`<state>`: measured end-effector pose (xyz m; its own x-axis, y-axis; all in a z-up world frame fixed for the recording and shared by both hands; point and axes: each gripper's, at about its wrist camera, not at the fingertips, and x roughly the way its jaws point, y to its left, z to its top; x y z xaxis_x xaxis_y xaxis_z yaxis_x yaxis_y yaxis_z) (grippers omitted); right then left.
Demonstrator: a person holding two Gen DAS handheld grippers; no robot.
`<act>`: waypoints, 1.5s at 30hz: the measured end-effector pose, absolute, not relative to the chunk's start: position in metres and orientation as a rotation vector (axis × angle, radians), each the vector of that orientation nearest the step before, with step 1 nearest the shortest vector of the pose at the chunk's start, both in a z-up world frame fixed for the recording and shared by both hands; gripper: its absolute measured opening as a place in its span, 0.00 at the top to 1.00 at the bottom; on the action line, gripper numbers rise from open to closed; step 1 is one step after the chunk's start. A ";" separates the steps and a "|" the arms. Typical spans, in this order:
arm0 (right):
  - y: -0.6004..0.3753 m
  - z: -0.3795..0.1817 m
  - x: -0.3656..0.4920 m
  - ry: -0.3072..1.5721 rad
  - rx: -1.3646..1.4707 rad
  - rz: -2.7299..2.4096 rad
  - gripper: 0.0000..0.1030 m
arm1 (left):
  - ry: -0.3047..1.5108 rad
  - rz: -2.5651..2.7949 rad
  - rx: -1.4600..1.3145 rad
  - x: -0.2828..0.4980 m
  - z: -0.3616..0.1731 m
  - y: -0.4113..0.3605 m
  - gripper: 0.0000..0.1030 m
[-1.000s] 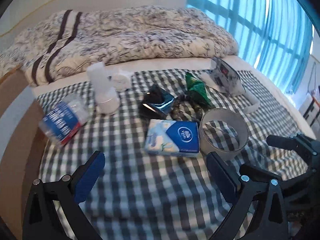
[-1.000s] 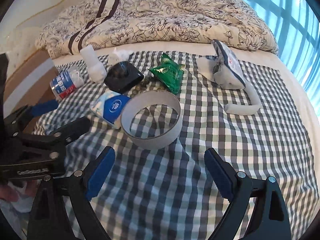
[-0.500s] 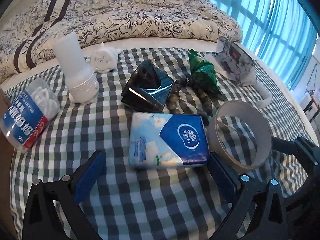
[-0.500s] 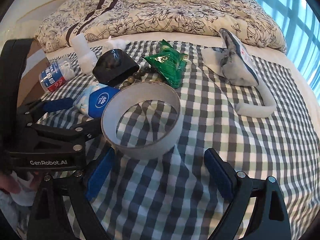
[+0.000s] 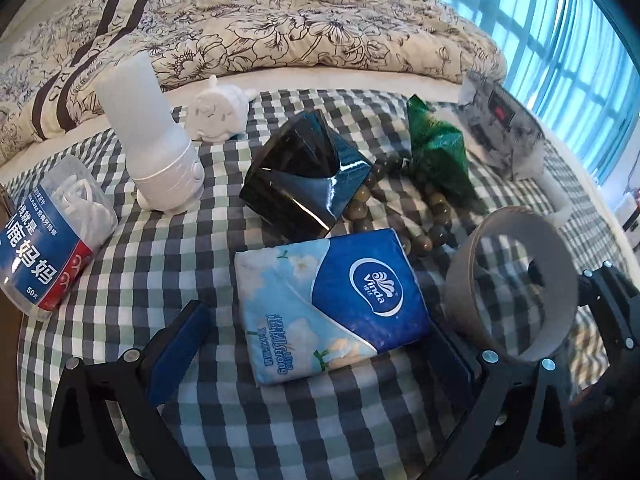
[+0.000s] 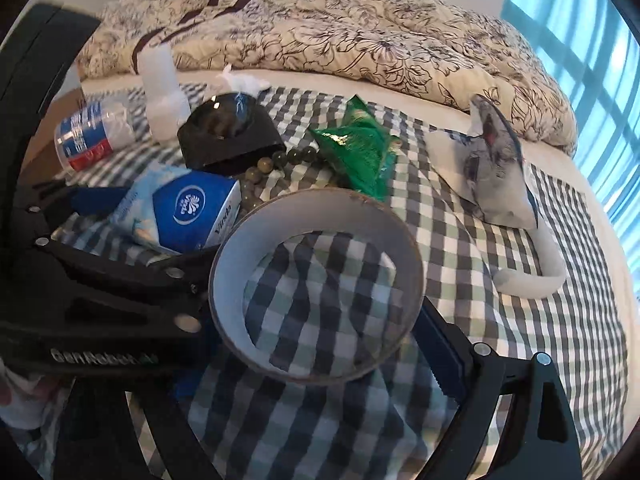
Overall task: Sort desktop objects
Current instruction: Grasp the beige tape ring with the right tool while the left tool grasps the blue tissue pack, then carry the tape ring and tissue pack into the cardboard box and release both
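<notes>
1. The left hand-held gripper (image 5: 320, 356) is spread wide, its blue pads either side of the Vinda tissue pack (image 5: 328, 308), which lies on the checked cloth (image 5: 160, 248) covering the bed.
2. The right hand-held gripper (image 6: 316, 344) is also spread, with the grey tape ring (image 6: 316, 304) between its fingers; whether the pads touch the ring cannot be told.
3. Behind the tissue pack sits a glossy black faceted box (image 5: 308, 184), touching a string of brown-green beads (image 5: 432, 216).
4. A green foil packet (image 5: 438, 156) lies on the beads.
5. Toward the cloth's left edge lies a clear floss-pick jar (image 5: 48, 240) on its side, near an upright white bottle (image 5: 156, 140).
6. A floral duvet (image 5: 280, 28) is heaped along the bed's far side.
</notes>
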<state>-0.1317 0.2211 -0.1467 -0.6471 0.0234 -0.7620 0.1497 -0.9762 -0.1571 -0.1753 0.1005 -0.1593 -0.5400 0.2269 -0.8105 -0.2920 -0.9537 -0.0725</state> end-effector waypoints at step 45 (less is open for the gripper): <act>0.162 0.026 0.021 0.196 0.986 -2.898 0.22 | 0.081 2.773 -0.987 -0.016 0.016 -0.002 0.26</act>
<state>0.0211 0.1619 0.0263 -0.7909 -0.0286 -0.6112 0.1105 -0.9892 -0.0967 -0.0161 -0.0022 0.0156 -0.7580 0.1662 -0.6307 -0.2028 -0.9791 -0.0142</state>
